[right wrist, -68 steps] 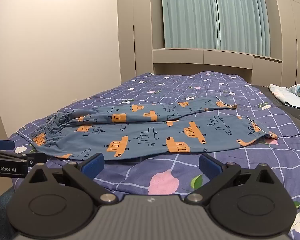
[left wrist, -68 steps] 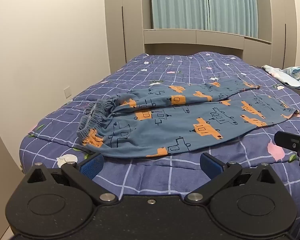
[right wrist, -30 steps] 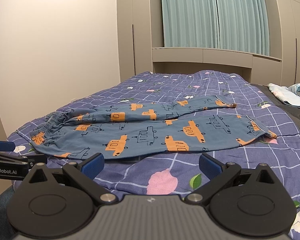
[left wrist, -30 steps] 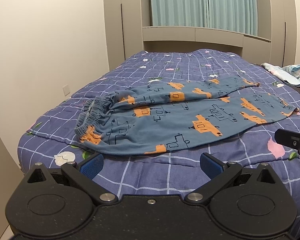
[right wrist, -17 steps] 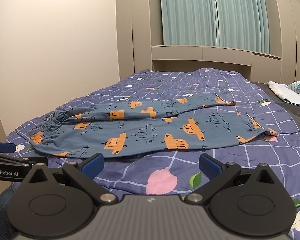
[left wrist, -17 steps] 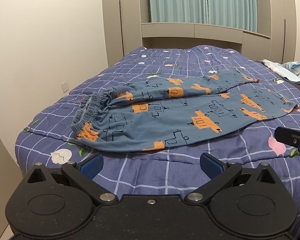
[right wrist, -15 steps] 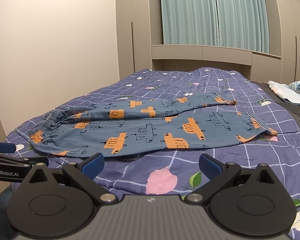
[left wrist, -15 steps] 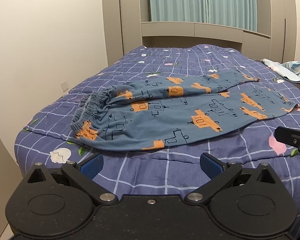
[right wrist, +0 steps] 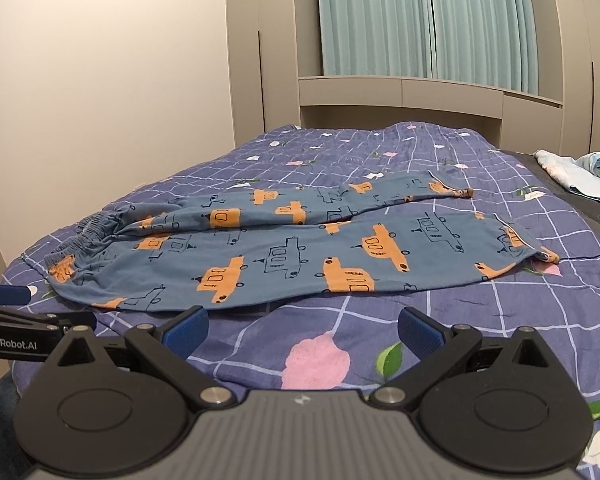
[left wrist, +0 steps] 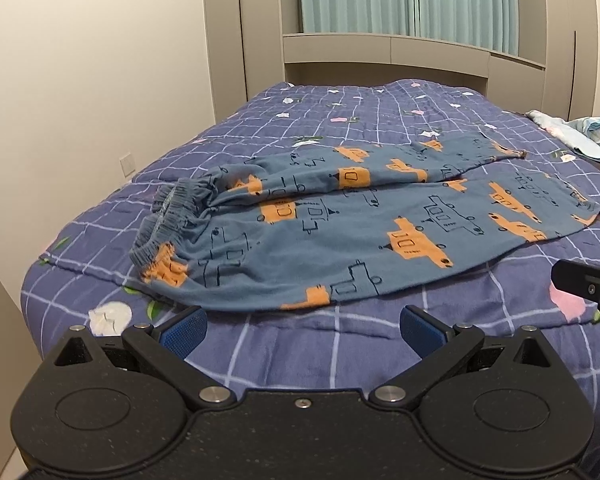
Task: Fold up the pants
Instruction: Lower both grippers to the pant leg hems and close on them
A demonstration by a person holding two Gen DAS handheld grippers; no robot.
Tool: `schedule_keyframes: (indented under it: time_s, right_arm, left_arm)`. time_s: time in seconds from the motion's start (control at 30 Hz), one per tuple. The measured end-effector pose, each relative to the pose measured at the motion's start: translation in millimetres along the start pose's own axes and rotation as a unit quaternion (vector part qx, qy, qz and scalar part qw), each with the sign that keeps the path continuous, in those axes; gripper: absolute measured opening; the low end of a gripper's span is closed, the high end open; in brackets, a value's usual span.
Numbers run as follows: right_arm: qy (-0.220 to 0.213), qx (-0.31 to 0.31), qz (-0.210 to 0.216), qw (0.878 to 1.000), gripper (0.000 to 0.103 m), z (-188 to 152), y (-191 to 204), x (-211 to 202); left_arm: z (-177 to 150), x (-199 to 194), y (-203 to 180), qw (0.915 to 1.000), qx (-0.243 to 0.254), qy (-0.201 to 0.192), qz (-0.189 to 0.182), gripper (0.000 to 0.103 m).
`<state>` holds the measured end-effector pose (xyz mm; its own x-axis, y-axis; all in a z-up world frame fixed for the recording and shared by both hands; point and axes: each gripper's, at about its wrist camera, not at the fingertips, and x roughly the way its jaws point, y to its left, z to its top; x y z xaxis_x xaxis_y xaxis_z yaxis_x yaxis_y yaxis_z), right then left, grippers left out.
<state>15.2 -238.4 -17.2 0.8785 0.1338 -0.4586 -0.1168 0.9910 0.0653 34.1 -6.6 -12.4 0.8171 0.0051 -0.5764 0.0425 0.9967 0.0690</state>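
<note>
On the near half of the purple checked quilt w/ flower print [left wrist: 379, 128], the blue cotton pants w/ orange car print [left wrist: 339, 240] lie flat, waistband at left, both legs running right, far leg partly overlapping the near one. No fold made yet, so the whole task looks left to do: legs together, then fold lengthwise.

Left gripper [left wrist: 301, 326] and right gripper [right wrist: 301, 326] both hover just short of the near hem, jaws spread wide, blue pads holding nothing, not touching the cloth.

Vs approx 2 s ago: both cams sit a bit higher and closer, more of the quilt's left edge shows; pants themselves haven't shifted. A crumpled pale-blue cloth [right wrist: 575, 172] sits far right, apart.
</note>
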Motion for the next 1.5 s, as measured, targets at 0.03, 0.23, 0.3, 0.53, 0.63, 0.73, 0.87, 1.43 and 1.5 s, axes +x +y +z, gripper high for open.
schedule_keyframes:
  time_s: [0.03, 0.23, 0.3, 0.53, 0.63, 0.73, 0.87, 1.43, 1.5]
  right_arm:
    - [0.001, -0.001, 0.000, 1.000, 0.103, 1, 0, 1]
    - [0.010, -0.011, 0.004, 1.000, 0.103, 14, 0, 17]
    - [0.013, -0.017, 0.004, 1.000, 0.103, 19, -1, 23]
    - [0.018, -0.021, 0.009, 1.000, 0.103, 39, -2, 42]
    - [0.019, -0.019, 0.016, 1.000, 0.103, 52, -5, 52]
    - [0.024, -0.023, 0.019, 0.999, 0.103, 66, -9, 66]
    - [0.026, -0.039, 0.026, 0.999, 0.103, 87, -13, 88]
    - [0.097, -0.182, 0.162, 0.965, 0.103, 184, -33, 284]
    - [0.108, -0.195, 0.173, 0.959, 0.103, 190, -29, 312]
  left_arm:
    - [3, 2, 0, 1.0000, 0.001, 0.001, 0.002, 0.103]
    - [27, 19, 5, 0.9998, 0.005, 0.008, 0.015, 0.103]
    - [34, 25, 8, 0.9998, 0.003, 0.010, 0.017, 0.103]
    - [56, 43, 13, 0.9996, -0.006, 0.021, 0.020, 0.103]
    - [67, 51, 17, 0.9995, -0.007, 0.020, 0.022, 0.103]
    - [79, 61, 21, 0.9994, -0.006, 0.019, 0.029, 0.103]
    - [99, 77, 30, 0.9990, -0.005, 0.020, 0.039, 0.103]
    - [197, 213, 137, 0.9921, 0.096, 0.014, 0.080, 0.103]
    - [197, 232, 144, 0.9923, 0.111, 0.023, 0.051, 0.103]
